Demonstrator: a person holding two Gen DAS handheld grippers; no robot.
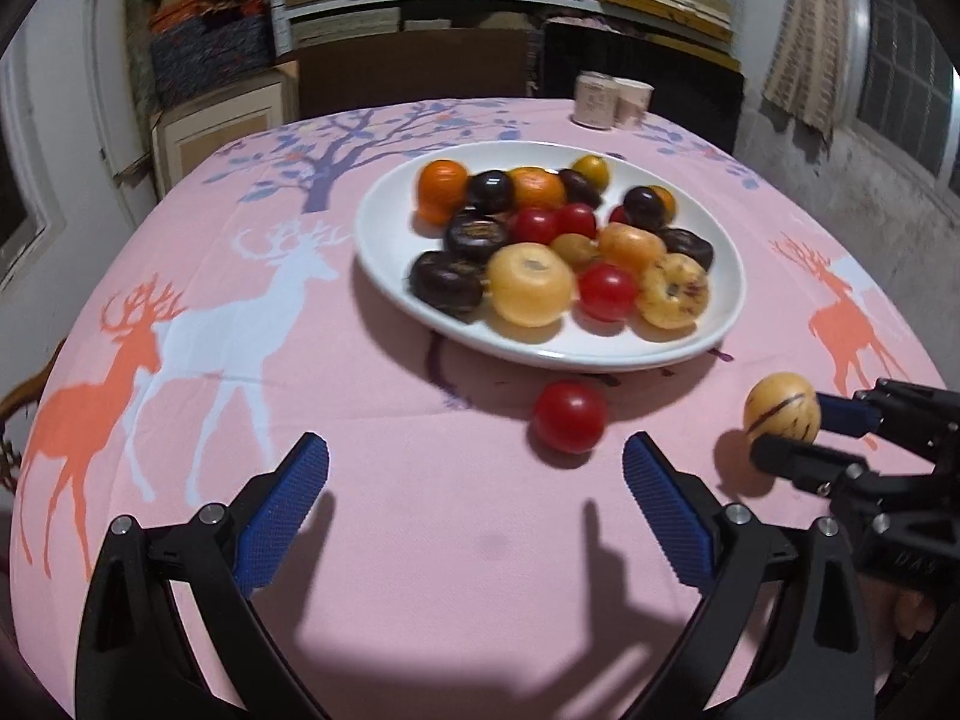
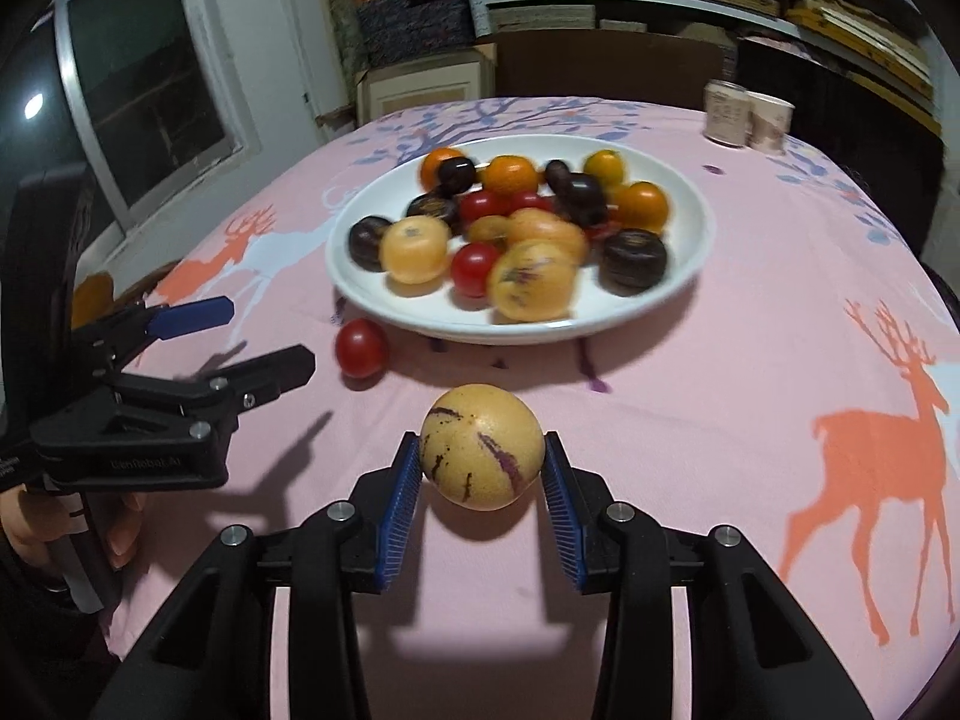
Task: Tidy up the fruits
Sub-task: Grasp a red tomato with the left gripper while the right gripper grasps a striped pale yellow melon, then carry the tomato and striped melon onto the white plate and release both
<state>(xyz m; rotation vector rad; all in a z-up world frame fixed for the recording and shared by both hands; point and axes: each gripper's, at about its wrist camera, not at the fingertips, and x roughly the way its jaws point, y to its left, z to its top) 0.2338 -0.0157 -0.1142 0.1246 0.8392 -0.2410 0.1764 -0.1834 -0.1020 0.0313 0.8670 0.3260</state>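
Note:
A yellow fruit with purple streaks (image 2: 480, 447) sits between the blue pads of my right gripper (image 2: 483, 468), which is shut on it just above the pink tablecloth. The left wrist view shows that fruit (image 1: 780, 408) at the far right in the right gripper (image 1: 792, 432). A loose red tomato (image 1: 570, 423) lies on the cloth in front of the white plate (image 1: 390, 222). My left gripper (image 1: 475, 450) is open and holds nothing, with the tomato just beyond its right finger. The plate (image 2: 360, 294) carries several orange, red, yellow and dark purple fruits.
Two paper cups (image 1: 609, 99) stand at the far edge of the round table, also in the right wrist view (image 2: 747, 117). Shelves with stacked goods fill the wall behind. A hand holds the left gripper (image 2: 252, 339) at the left.

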